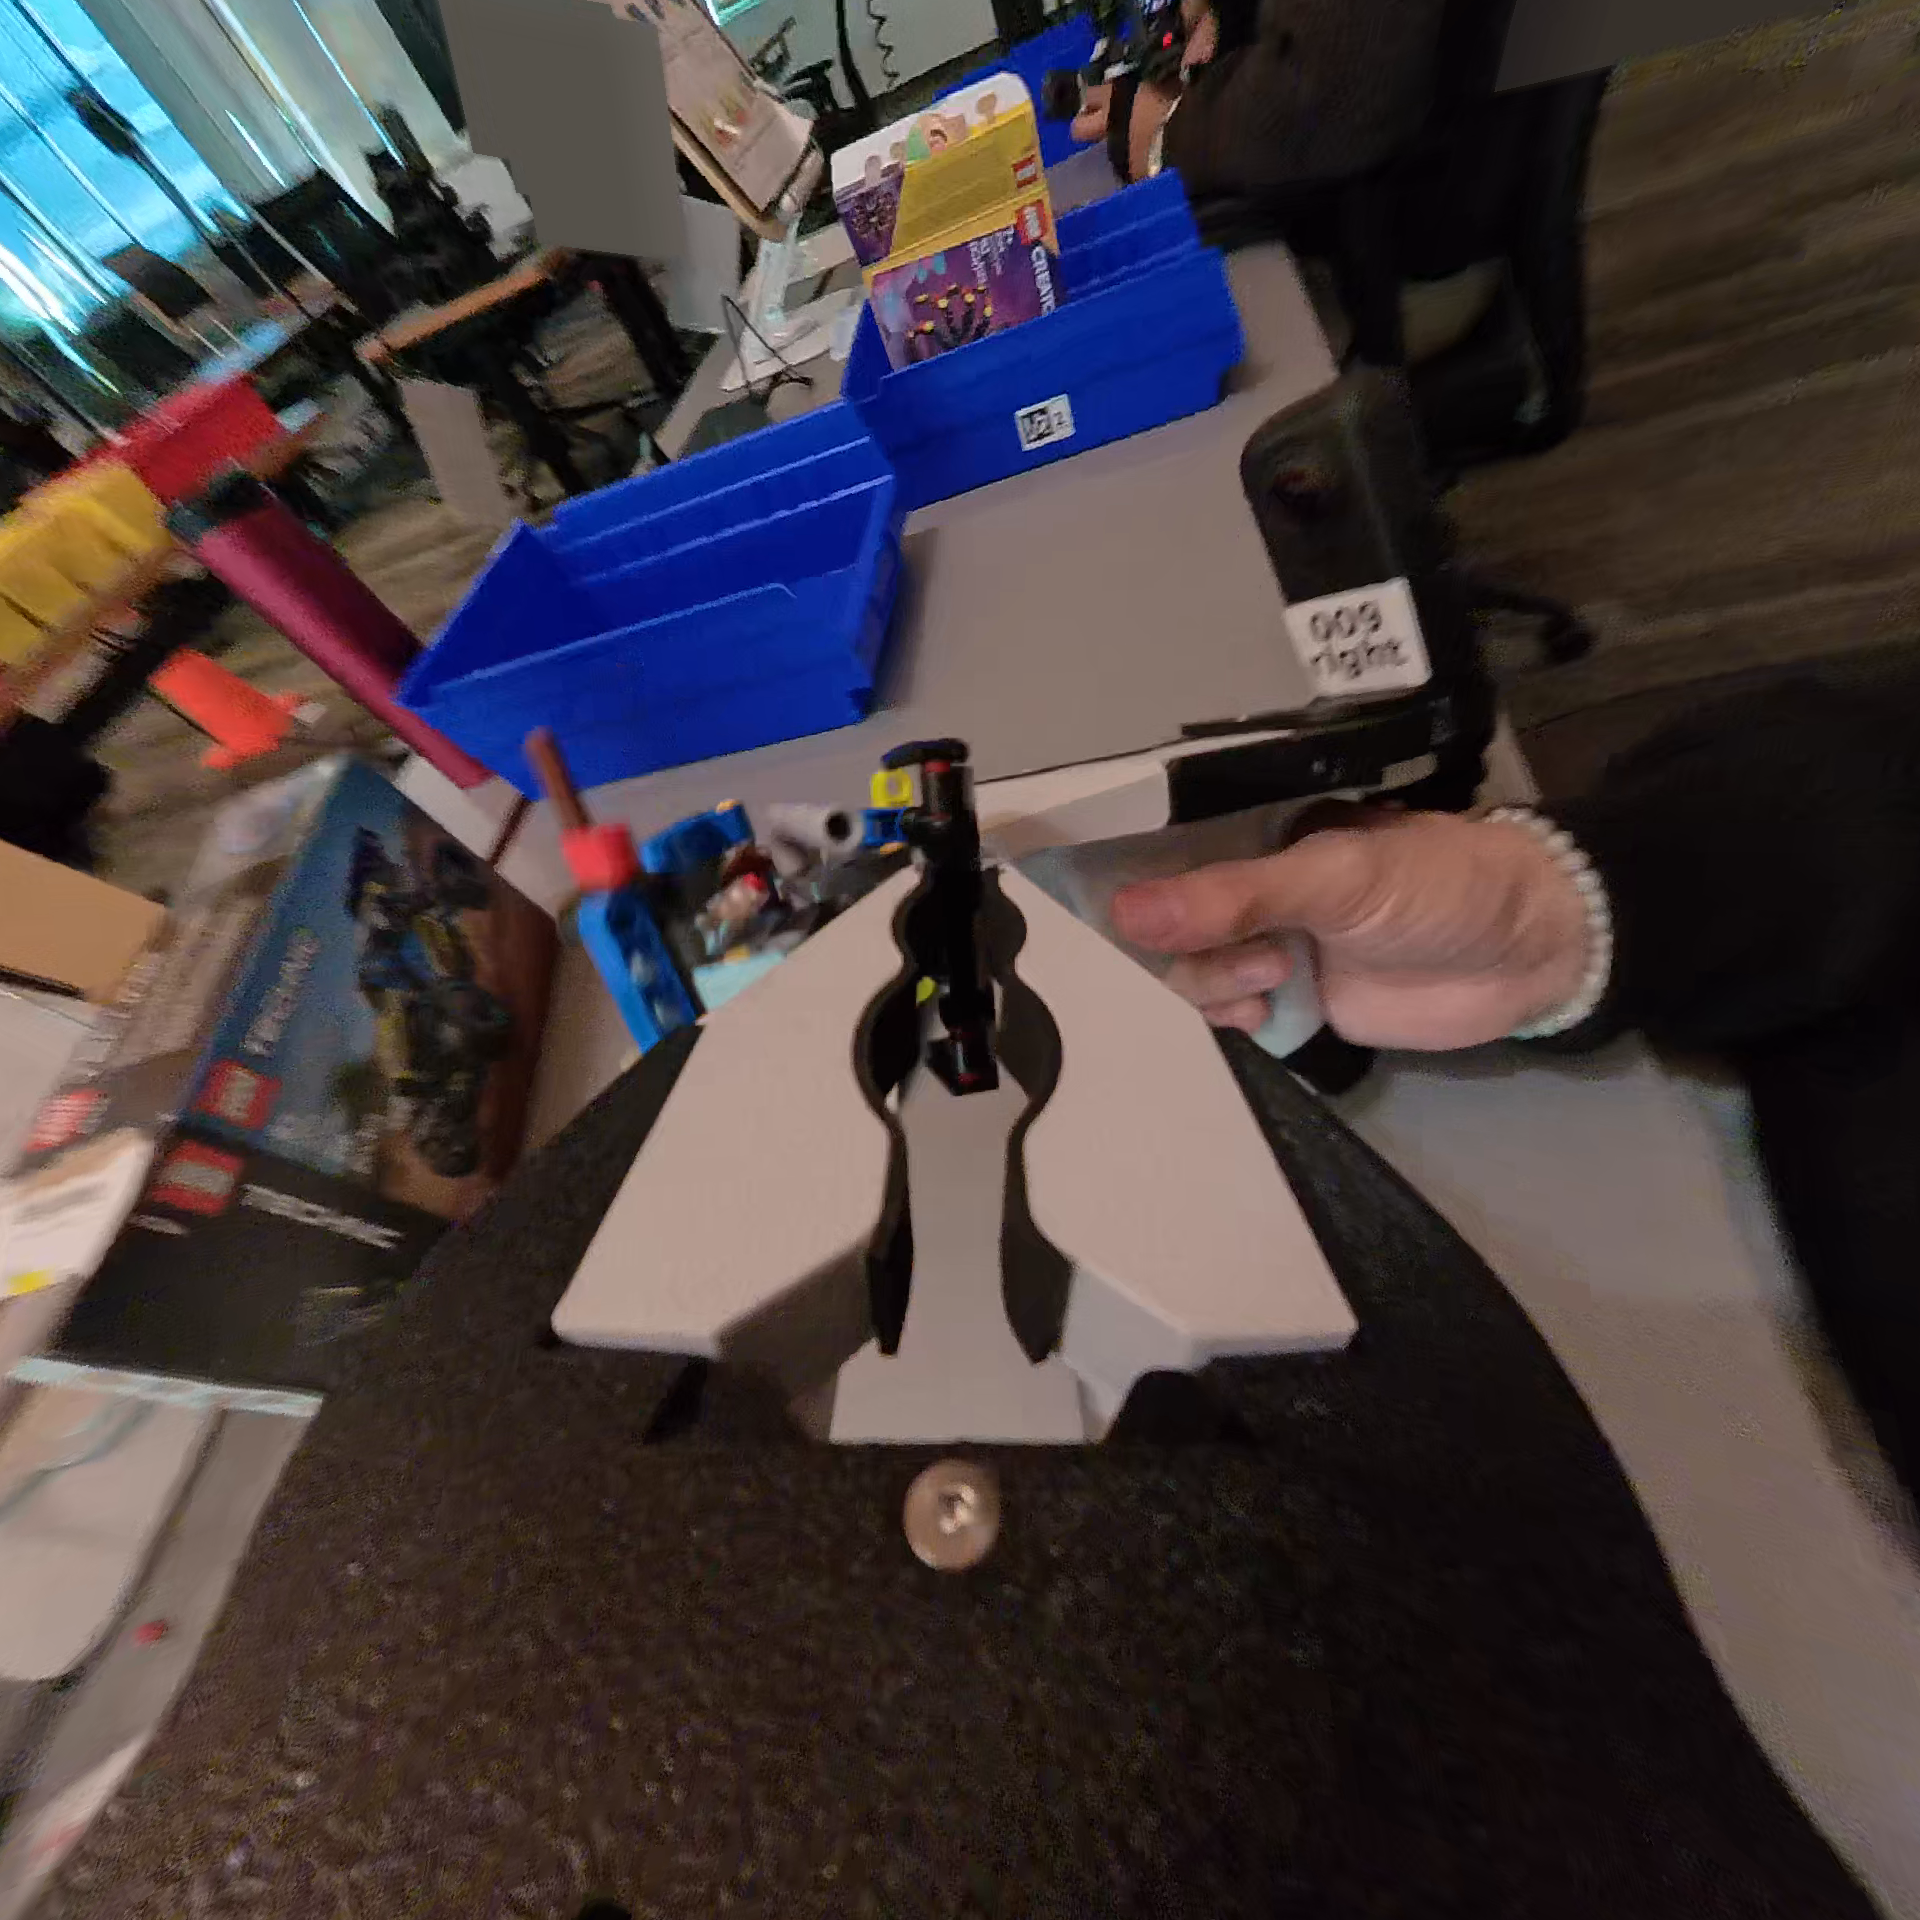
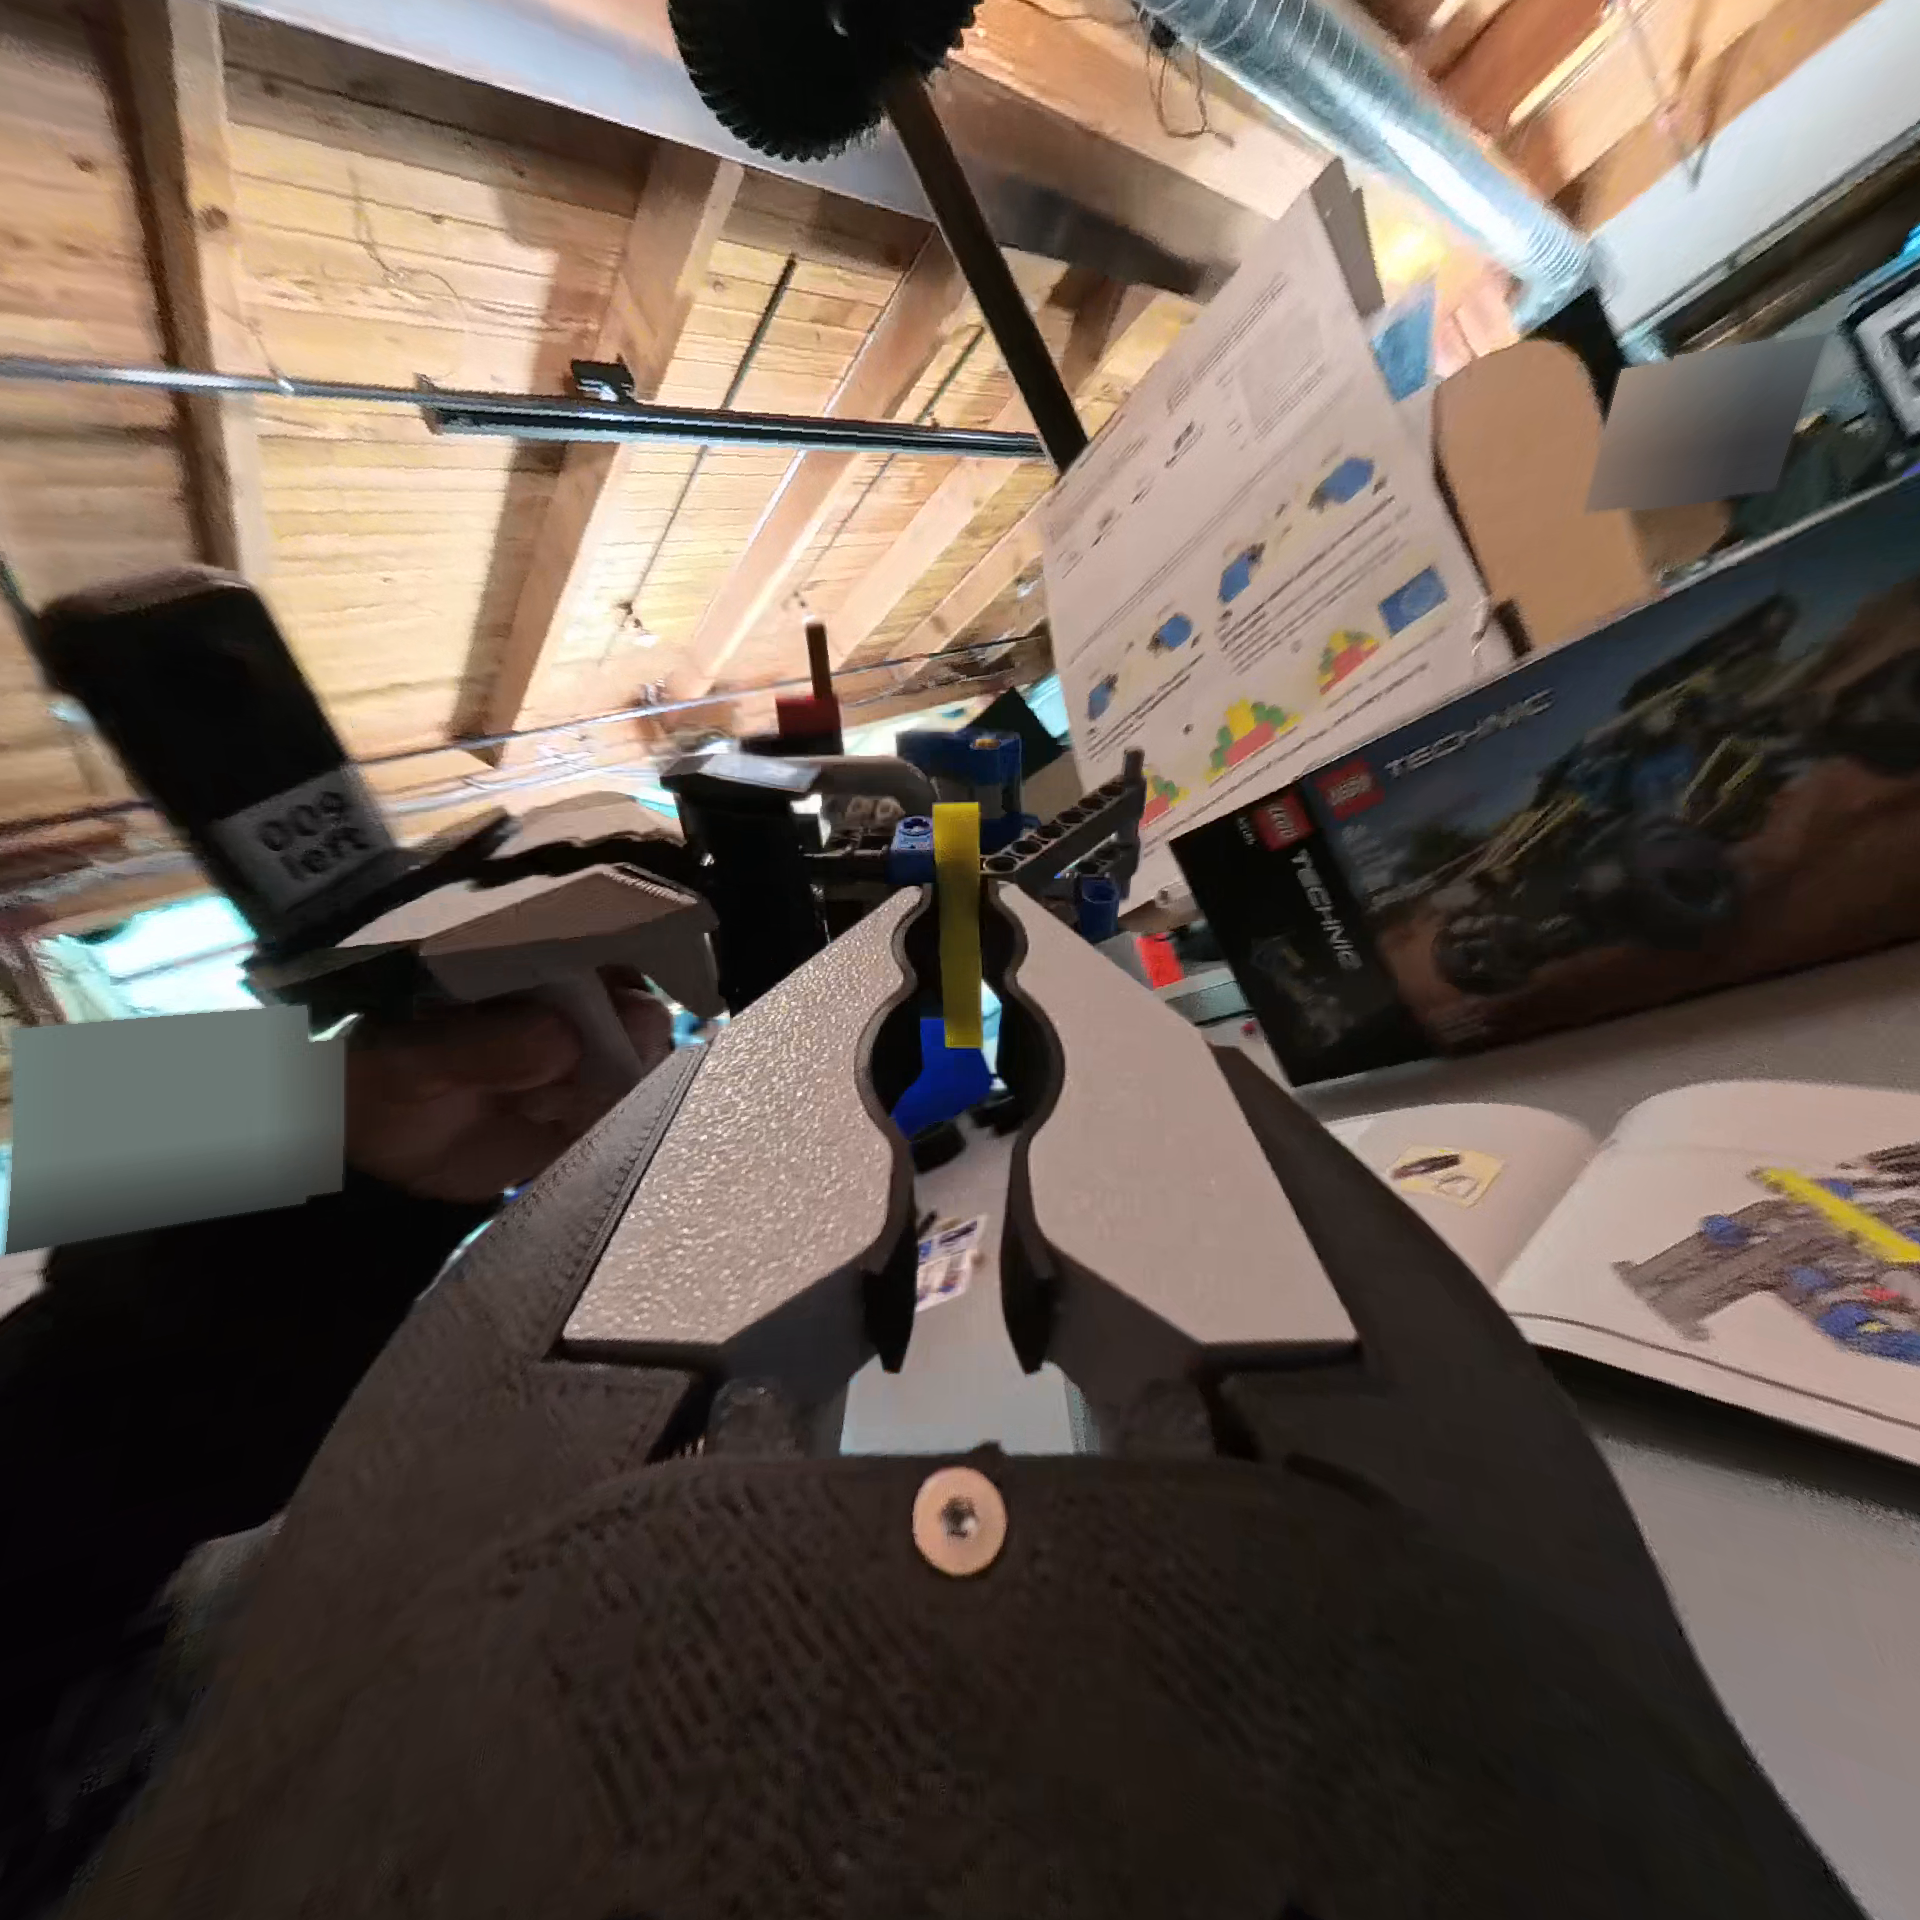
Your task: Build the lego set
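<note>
Left claw (image 1: 951,894) has its two grey fingers (image 1: 790,1081) nearly together, pinched on a slim black brick assembly (image 1: 961,935) with small red bands. That piece stands upright between the tips and rises above them to a black cross-piece at its top. Just behind it on the grey worktop (image 1: 1091,613) lies a blurred cluster of building parts: a blue perforated block (image 1: 623,966), a red piece (image 1: 597,852) with a brown axle through it, and small blue, yellow and grey parts (image 1: 862,816).

Right claw (image 2: 961,899) is likewise almost closed, its tips clamped on a thin yellow strip (image 2: 958,925) that stands upright and pokes out above them. Directly behind the strip sits a partly built model (image 2: 966,821) of blue pieces and a dark holed beam (image 2: 1060,836). The other claw reaches that model from the left of this view, held by a hand (image 2: 499,1081).

In the left wrist view a hand (image 1: 1382,935) with a beaded bracelet grips the right claw's handle, just beside the black assembly.

Farther out, a printed toy box (image 2: 1579,831) lies on the worktop, with an open instruction booklet (image 2: 1714,1226) near it. Blue bins (image 1: 675,623) sit behind, one of them holding colourful boxes (image 1: 956,218).
</note>
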`<state>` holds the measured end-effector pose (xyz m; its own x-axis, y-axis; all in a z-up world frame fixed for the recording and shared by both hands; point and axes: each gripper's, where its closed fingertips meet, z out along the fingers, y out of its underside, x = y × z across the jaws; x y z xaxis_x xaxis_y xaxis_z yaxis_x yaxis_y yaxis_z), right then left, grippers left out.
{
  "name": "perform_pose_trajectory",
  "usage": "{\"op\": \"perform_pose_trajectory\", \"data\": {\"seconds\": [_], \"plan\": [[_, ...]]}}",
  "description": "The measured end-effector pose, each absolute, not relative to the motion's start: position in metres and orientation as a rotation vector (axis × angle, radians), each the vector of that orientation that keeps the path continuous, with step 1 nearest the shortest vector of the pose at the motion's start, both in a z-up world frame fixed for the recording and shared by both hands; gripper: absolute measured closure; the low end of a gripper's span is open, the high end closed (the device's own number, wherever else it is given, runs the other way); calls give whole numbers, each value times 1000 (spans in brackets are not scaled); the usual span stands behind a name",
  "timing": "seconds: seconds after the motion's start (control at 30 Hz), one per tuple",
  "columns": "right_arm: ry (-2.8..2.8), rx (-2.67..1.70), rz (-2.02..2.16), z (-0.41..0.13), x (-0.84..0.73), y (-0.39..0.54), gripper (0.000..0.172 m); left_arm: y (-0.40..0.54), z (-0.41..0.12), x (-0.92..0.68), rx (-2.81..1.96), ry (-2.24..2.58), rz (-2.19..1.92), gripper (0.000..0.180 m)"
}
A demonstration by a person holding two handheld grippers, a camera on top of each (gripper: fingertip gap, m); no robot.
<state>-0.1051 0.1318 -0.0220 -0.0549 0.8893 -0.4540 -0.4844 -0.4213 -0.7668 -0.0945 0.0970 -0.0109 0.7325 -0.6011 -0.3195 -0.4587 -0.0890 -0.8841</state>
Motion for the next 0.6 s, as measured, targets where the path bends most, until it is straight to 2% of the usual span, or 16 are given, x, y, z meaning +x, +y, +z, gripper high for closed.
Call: {"op": "perform_pose_trajectory", "data": {"seconds": [0.17, 0.43, 0.6], "plan": [[-512, -1169, 1618, -22, -103, 130, 167, 103, -23, -96, -1729, 918, 172, 167], [-617, -1093, 1507, -20, -100, 129, 167, 101, -29, -94, -1829, 809, 6, 174], [-651, -1049, 1670, -21, -102, 126, 167, 99, -29, -98, -1815, 803, -133, 174]]}}
